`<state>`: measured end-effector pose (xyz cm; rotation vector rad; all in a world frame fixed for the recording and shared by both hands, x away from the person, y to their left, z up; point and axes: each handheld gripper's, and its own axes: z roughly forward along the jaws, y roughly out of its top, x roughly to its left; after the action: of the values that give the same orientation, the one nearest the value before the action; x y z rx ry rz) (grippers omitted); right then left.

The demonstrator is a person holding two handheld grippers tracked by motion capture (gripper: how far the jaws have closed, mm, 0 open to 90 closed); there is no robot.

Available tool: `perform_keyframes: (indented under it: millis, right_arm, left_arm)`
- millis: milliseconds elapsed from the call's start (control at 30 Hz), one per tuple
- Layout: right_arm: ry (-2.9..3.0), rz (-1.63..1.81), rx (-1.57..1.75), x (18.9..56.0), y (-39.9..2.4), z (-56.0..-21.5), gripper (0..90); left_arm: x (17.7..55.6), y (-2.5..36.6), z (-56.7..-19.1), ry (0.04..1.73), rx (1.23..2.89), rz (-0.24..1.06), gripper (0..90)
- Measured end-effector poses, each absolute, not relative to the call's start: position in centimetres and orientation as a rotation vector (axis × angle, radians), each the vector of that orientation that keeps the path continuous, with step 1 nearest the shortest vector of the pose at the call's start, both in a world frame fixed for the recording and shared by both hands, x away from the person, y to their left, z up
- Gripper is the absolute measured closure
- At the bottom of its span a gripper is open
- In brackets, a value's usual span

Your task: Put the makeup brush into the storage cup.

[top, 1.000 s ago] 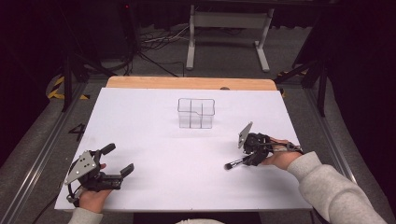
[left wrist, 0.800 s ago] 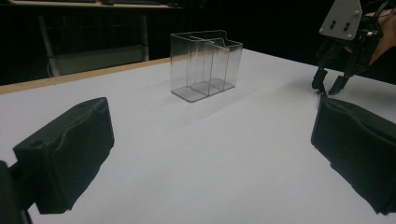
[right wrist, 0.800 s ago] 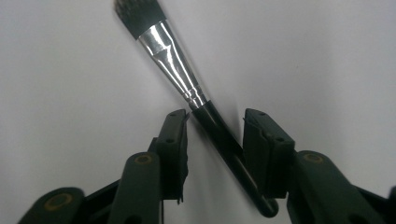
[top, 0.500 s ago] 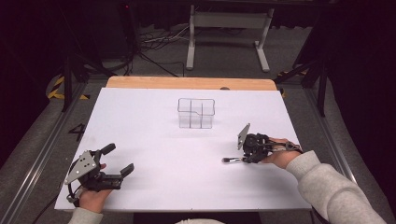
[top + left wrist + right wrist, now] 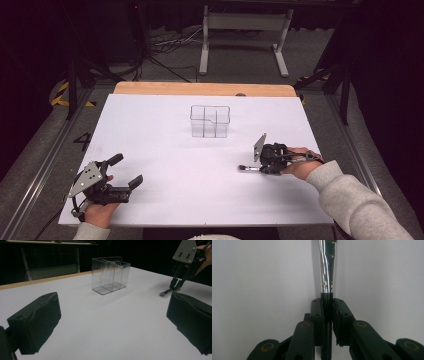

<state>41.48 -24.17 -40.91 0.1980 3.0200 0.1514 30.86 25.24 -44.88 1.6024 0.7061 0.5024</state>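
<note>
Left gripper (image 5: 125, 172) at my 7 o'clock, jaws wide, nothing between them. Clear bin (image 5: 210, 121) at 12. Right gripper (image 5: 260, 168) at 4, jaws just closed, clamped on a brush (image 5: 327, 267), I think, lying on the table (image 5: 165, 150).

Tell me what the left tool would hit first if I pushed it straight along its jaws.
Probably the clear plastic divided container: in the left gripper view it stands ahead, roughly between the open jaws of the left tool, with bare white table before it. Depth is hard to judge, so it might pass just beside it.
</note>
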Motion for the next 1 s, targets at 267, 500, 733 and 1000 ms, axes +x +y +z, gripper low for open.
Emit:
perform_keyframes:
  millis: [267,500,733,1000]
  right_arm:
    - [2.972,0.289,0.210,41.3,-24.3,-38.9,79.3]
    - [2.911,0.499,0.223,40.9,-24.6,-37.3,79.2]
    - [2.845,0.668,0.242,40.7,-24.8,-36.5,79.3]
    - [2.739,0.868,0.303,40.1,-25.8,-35.6,79.2]
  left_arm:
    - [30.9,25.3,-44.9,0.706,1.604,0.500,0.0]
    - [30.9,25.2,-44.9,0.705,1.602,0.501,0.0]
    - [30.9,25.2,-44.9,0.706,1.602,0.504,0.0]
    - [30.9,25.2,-44.9,0.708,1.603,0.509,0.0]
